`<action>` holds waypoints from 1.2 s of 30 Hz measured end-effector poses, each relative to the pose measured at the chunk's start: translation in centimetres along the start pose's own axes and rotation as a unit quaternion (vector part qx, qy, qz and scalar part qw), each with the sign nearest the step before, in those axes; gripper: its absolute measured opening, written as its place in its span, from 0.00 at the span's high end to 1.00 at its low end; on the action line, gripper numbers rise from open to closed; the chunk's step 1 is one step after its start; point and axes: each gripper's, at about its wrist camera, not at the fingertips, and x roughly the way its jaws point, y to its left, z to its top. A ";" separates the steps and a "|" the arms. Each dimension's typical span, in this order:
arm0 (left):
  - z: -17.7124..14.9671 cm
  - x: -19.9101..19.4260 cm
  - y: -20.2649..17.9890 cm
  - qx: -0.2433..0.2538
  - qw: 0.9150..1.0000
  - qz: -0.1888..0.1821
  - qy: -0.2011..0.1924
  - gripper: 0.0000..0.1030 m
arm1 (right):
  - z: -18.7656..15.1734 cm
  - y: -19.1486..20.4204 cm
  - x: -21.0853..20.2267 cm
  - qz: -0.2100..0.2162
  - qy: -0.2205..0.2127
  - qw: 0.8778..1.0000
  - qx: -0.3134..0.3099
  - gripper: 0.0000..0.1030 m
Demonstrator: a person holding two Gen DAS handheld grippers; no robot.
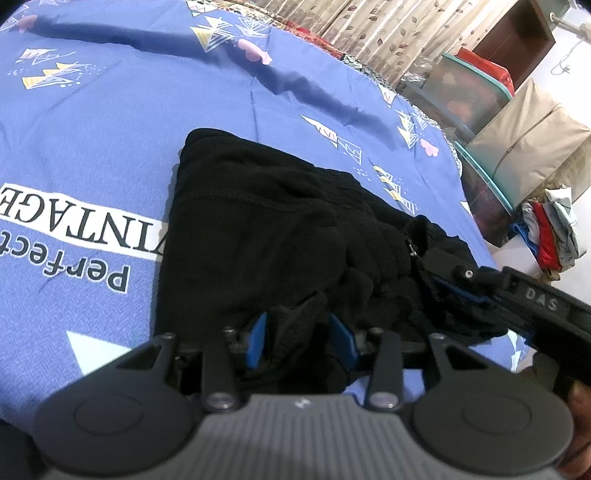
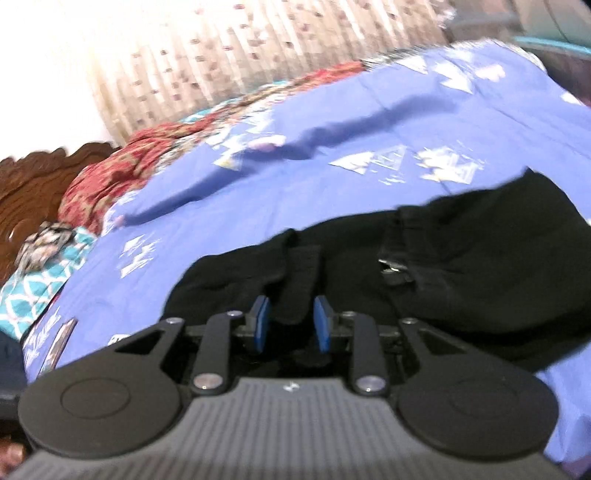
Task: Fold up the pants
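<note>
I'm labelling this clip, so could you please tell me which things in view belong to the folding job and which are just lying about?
Belongs to the job:
- black fabric pants
- left gripper
- right gripper
- blue printed bedsheet

Lying about:
- teal-lidded clear storage boxes
- pile of coloured clothes
- leaf-patterned beige curtain

Left gripper (image 1: 300, 338) has a bunch of the black pants (image 1: 258, 229) pinched between its blue pads. Pants are lying on the blue bedsheet (image 1: 110, 129). Right gripper (image 1: 458, 291) is grabbing them just beside it.

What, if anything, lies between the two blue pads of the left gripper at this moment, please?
In the left wrist view, a bunched fold of the black pants fills the gap between the left gripper's blue pads, with nothing else between them.
</note>
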 end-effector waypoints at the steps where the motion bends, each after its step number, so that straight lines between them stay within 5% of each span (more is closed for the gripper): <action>1: 0.0 0.0 -0.1 0.001 1.000 0.000 0.000 0.61 | -0.1 0.3 0.2 0.007 0.006 1.000 -0.007 0.71; 10: -0.1 0.1 -0.1 0.004 1.000 -0.001 0.001 0.60 | -2.2 -0.1 4.4 0.012 0.100 0.995 -0.015 0.73; 29: -0.1 0.0 0.0 0.004 1.000 -0.001 0.001 0.60 | -2.4 0.0 3.7 0.019 0.093 0.995 -0.012 0.73; 36: -0.1 0.1 -0.1 0.004 1.000 0.002 0.000 0.60 | -1.3 -0.6 1.6 0.012 0.049 0.999 0.003 0.71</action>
